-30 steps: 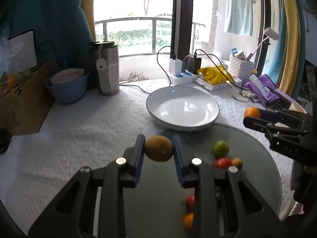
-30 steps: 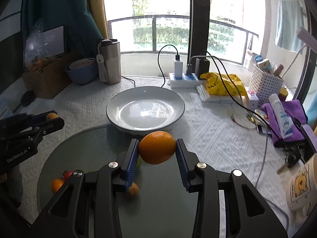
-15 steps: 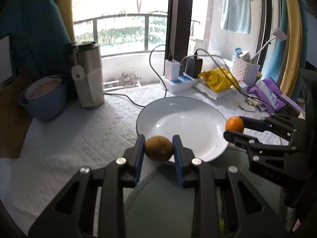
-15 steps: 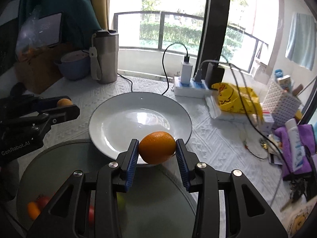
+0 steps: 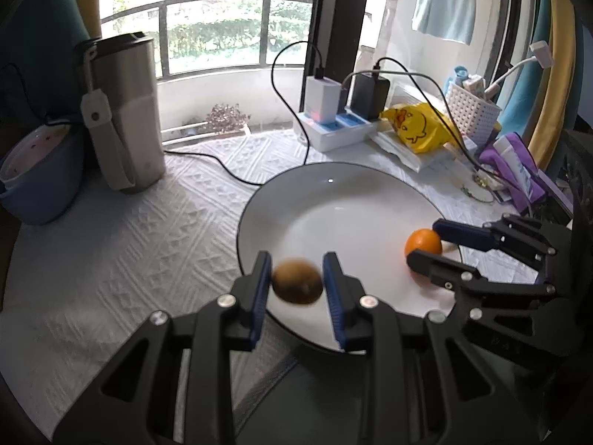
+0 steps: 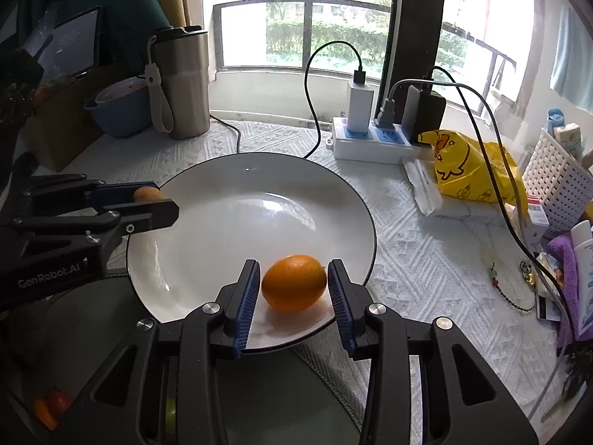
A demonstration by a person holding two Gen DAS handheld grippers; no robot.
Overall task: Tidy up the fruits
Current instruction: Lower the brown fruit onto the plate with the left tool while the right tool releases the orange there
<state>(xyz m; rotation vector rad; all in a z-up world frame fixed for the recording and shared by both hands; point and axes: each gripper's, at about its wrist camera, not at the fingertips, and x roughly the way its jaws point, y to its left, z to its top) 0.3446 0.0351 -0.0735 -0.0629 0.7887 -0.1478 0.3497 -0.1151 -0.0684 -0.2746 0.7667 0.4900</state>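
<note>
Above the plate [image 6: 348, 200] rim, both fingers' pairs parted, freeing kiwi [image 5: 297, 284] and orange [image 6: 294, 288]

Two grippers, left [image 5: 296, 282] and right [image 6: 292, 289], one white plate [image 6: 207, 200], one orange [image 6: 294, 283], one kiwi [image 5: 297, 285], one tumbler [image 6: 181, 81]

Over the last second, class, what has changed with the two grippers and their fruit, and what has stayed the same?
Both grippers carried their fruit forward from the glass tray to the white plate. The right gripper opened, releasing the orange; the left gripper opened around the blurred kiwi. The plate stayed put.
</note>
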